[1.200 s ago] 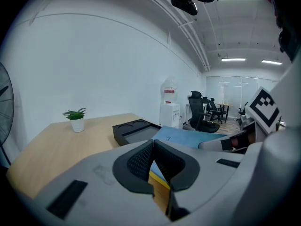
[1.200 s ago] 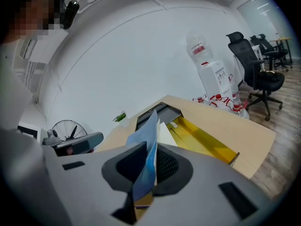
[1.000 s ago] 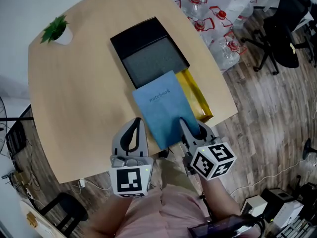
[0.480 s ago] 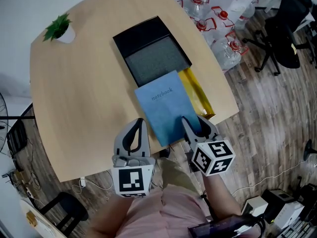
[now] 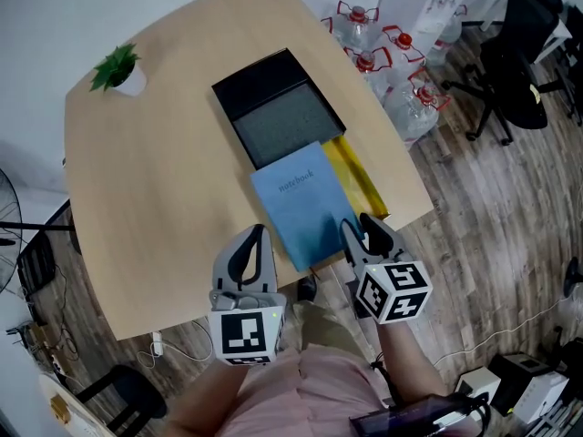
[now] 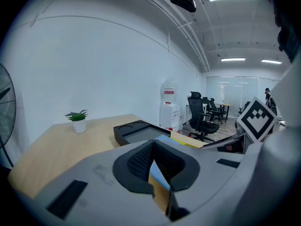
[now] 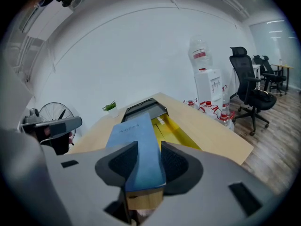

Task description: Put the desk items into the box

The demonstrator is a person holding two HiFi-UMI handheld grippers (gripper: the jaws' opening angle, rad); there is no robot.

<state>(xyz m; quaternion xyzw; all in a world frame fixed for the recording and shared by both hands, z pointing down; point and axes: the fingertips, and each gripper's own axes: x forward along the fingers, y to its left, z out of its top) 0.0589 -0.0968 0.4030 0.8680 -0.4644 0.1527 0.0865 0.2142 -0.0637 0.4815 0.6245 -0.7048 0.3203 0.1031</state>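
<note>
A blue notebook [image 5: 305, 206] lies flat on the wooden table [image 5: 155, 180], its far end touching the open black box [image 5: 282, 116]. A flat yellow packet [image 5: 357, 178] pokes out from under the notebook's right side. My right gripper [image 5: 358, 226] hovers open over the notebook's near right corner at the table's edge. In the right gripper view the notebook [image 7: 134, 135] shows between the parted jaws of that gripper [image 7: 149, 147], beside the yellow packet [image 7: 173, 132]. My left gripper [image 5: 258, 237] is shut on nothing, just left of the notebook's near end. In the left gripper view its pads [image 6: 153, 149] meet.
A small potted plant [image 5: 118, 69] stands at the table's far left corner. Several water bottles [image 5: 392, 53] and a black office chair [image 5: 519, 62] are on the floor to the right. The table's near edge runs just under both grippers.
The head view has drifted a little. The notebook, the box and both grippers keep about the same places relative to each other.
</note>
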